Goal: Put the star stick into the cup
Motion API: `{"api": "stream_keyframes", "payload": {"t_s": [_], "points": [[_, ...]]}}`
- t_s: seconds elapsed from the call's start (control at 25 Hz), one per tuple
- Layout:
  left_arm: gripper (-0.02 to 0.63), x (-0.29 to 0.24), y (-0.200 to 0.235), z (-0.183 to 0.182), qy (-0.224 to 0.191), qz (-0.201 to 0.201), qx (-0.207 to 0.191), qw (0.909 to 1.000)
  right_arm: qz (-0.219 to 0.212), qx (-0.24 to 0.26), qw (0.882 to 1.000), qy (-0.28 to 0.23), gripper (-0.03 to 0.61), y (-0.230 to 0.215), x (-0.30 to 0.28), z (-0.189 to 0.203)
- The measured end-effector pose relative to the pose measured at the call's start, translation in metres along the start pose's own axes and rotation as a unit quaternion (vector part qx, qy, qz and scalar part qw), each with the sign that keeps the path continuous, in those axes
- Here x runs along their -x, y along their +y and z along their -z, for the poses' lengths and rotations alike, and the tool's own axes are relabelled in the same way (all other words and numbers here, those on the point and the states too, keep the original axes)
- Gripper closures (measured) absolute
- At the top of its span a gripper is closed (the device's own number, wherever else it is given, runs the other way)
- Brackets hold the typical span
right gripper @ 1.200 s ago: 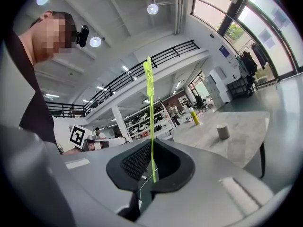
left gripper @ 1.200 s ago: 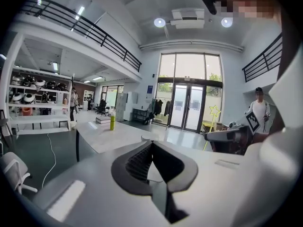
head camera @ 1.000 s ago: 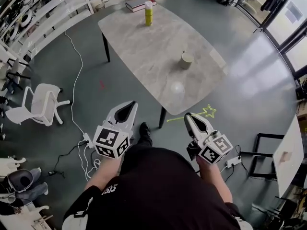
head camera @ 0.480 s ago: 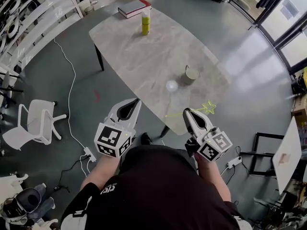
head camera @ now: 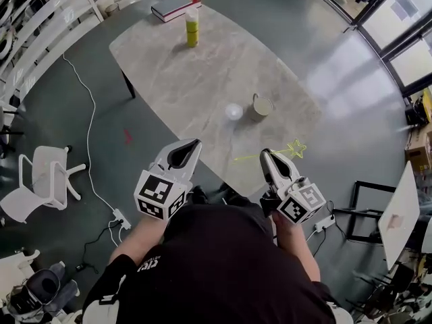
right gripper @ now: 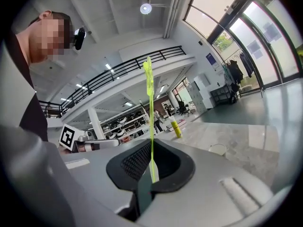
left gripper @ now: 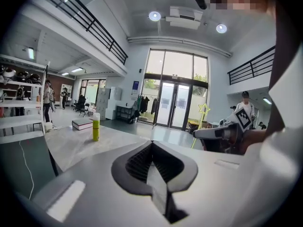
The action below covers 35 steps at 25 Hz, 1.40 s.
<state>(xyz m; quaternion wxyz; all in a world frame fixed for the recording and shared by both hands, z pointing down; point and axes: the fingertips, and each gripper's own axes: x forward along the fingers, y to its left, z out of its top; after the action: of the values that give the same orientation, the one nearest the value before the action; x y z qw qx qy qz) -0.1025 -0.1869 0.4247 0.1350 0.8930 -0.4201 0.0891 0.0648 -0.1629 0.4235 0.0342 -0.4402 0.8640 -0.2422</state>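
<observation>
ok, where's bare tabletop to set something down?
Widest bare stretch of the table: between the yellow bottle and the cup. Also bare right of the cup. Tightest: far end, bottle beside the book; near corner, under the star stick.

A high workshop hall: equipment shelves [head camera: 47, 36], mezzanine railing [left gripper: 94, 26], tall glass doors [left gripper: 175, 109].

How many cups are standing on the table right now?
1. The cup stands on the table, toward its near right edge; the pale round spot beside it looks like a light reflection. None seems hidden.
</observation>
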Motion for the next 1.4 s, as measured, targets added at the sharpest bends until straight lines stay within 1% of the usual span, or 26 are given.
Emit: {"api": "stream_keyframes", "payload": {"t_s": [0.24,0.36,0.44,0.6,0.76,0.92,1.12,1.24,1.4], "points": [[0.611,-0.04,-0.012,-0.019,-0.007,-0.012,0.003,0.9999,-0.007,0.006,1.0,0.005,0.552,-0.051,-0.008,-0.028],[0.611,-0.058,-0.019,-0.022,-0.005,-0.011,0.025,0.9996,-0.014,0.009,1.0,0.003,0.552,-0.07,-0.015,-0.041],[0.611,-0.071,-0.024,-0.023,-0.003,-0.01,0.033,0.9994,-0.018,0.012,1.0,0.001,0.552,-0.085,-0.019,-0.048],[0.611,-0.097,-0.028,-0.025,0.004,-0.015,0.044,0.9989,-0.018,0.001,1.0,0.005,0.552,-0.115,-0.022,-0.056],[0.611,-0.123,-0.026,-0.03,0.007,-0.027,0.043,0.9987,-0.018,-0.011,1.0,0.014,0.552,-0.145,-0.025,-0.063],[0.611,-0.141,-0.022,-0.022,0.021,-0.029,0.038,0.9987,-0.024,-0.021,0.999,0.026,0.552,-0.163,-0.04,-0.058],[0.611,-0.161,-0.016,-0.003,0.046,-0.035,0.041,0.9975,-0.036,-0.034,0.998,0.025,0.552,-0.181,-0.068,-0.049],[0.611,-0.172,-0.016,0.008,0.059,-0.036,0.038,0.9968,-0.034,-0.034,0.999,0.023,0.552,-0.195,-0.082,-0.047],[0.611,-0.184,-0.016,0.019,0.063,-0.038,0.02,0.997,-0.027,-0.037,0.999,0.015,0.552,-0.213,-0.096,-0.039]]}}
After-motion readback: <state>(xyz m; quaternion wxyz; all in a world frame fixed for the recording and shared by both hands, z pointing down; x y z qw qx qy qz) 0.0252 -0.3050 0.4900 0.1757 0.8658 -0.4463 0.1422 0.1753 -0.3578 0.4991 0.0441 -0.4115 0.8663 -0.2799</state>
